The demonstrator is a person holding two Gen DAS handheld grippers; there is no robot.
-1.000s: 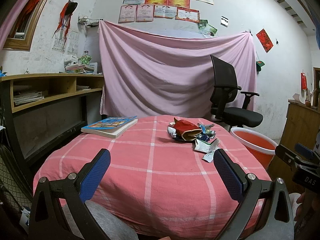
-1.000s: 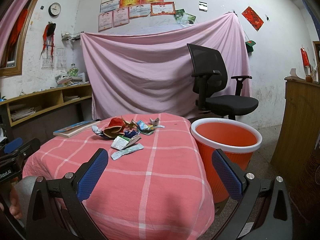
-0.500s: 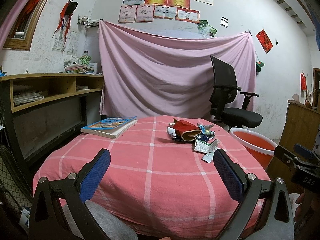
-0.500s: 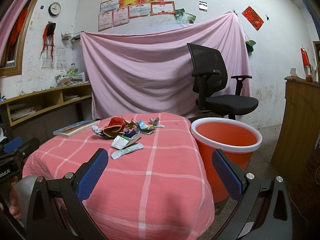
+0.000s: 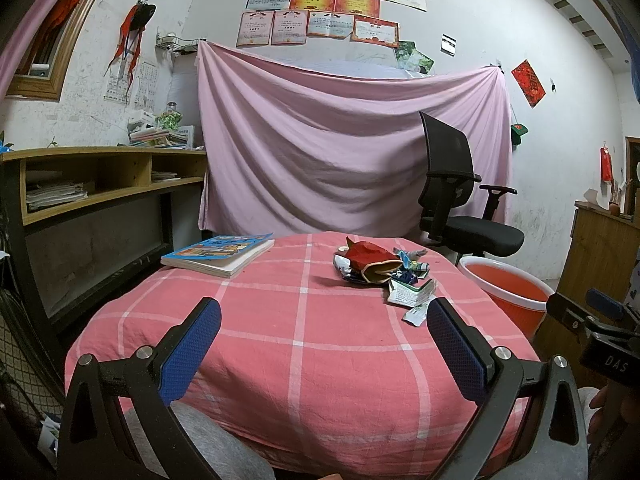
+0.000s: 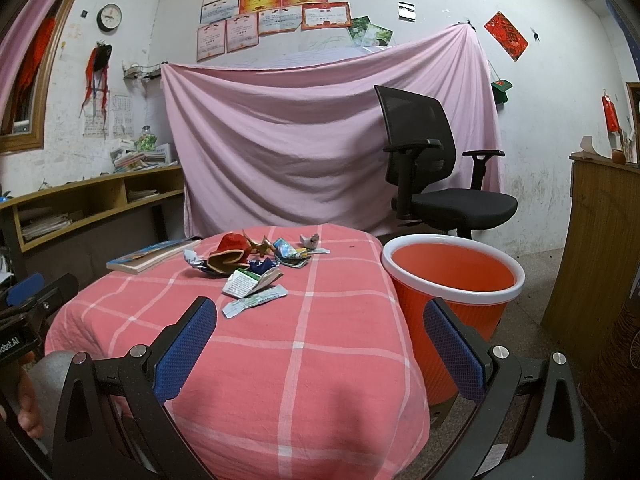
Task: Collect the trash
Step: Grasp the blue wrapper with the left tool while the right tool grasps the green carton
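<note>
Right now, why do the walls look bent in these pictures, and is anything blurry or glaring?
Left wrist view: the fisheye lens bows the wall edges and darkens the corners; the trash pile is sharp and throws a soft shadow on the red checked cloth. Right wrist view: same bowing; the orange bin is evenly lit, without glare, and nothing is smeared.

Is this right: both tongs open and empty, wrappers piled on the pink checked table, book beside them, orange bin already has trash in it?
Not quite. The orange bin looks empty in the right wrist view. The rest holds: left tongs and right tongs open and empty, wrappers on the table, book beside them.
</note>
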